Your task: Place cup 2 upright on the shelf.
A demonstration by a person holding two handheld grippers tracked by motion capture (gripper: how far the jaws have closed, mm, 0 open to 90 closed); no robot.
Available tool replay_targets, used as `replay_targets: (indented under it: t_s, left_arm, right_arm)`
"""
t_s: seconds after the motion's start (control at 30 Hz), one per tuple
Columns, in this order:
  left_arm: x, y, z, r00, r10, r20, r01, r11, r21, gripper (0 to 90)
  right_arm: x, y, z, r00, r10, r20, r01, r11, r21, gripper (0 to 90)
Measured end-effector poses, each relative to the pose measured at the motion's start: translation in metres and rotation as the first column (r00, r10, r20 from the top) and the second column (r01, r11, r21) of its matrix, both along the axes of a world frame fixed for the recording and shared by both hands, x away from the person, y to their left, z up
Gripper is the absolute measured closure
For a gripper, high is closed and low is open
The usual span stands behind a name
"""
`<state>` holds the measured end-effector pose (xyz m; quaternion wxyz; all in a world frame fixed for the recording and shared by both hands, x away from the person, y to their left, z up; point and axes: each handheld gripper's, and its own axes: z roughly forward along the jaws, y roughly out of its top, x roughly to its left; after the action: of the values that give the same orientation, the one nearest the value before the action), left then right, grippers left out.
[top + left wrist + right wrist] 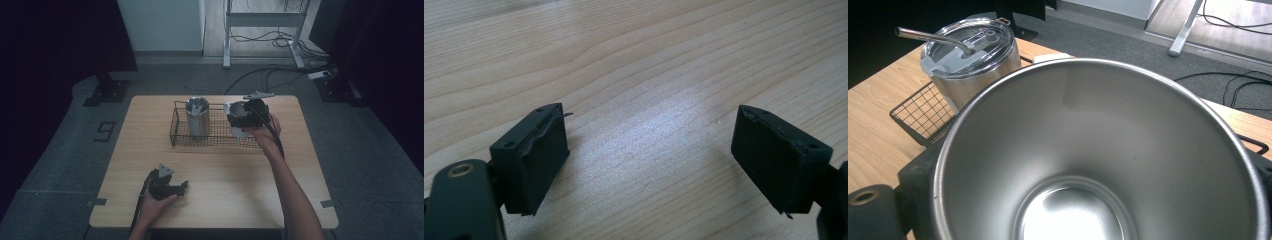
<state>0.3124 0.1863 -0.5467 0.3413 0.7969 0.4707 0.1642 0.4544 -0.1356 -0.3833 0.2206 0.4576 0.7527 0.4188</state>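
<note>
Open cup (1098, 165): a bare steel tumbler without a lid, held at the right end of the wire basket (181, 136); in the high view it shows as a pale cup (239, 119) just under the right hand.
Cup's inside: empty — the right gripper view looks straight down into it, to a bright round bottom.
Right tongs (245, 118): closed around the open cup, with a dark jaw against its outer wall at the lower left of the right gripper view; the person's right hand (266, 131) carries them from the near side of the basket.
Lidded tumbler (198, 118): a second steel cup, upright in the left part of the basket, with a clear lid and a metal straw (930, 37) leaning out of it; it stands apart from the open cup.
Wire basket: a low dark mesh tray set on the far half of the tabletop (225, 195), long side across.
Left tongs (170, 189): on the near left of the tabletop in the left hand (154, 207), well apart from the basket — the left gripper view has the two black jaws standing wide, nothing between them but wood grain.
Tabletop: light wood, bare between the left tongs and the basket.
</note>
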Motion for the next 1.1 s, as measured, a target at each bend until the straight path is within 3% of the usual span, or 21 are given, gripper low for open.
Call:
replay_targets:
  t_s: [0.53,0.73,1.1]
  left_arm:
    - [0.0,0.0,0.0,1.0,0.0,0.001,0.0,1.0,-0.001,15.0]
    - [0.0,0.0,0.0,1.0,-0.001,0.001,0.001,1.0,-0.002,15.1]
    - [0.001,0.001,0.0,1.0,-0.004,-0.001,0.004,1.0,-0.007,15.1]
  right_arm:
    - [0.016,-0.005,-0.001,0.9998,-0.019,-0.003,0.019,0.9998,-0.002,6.3]
    - [0.022,-0.001,-0.004,0.9999,-0.015,-0.007,0.014,0.9994,-0.032,6.3]
    - [0.035,-0.002,-0.012,0.9994,-0.027,-0.022,0.027,0.9995,-0.016,6.4]
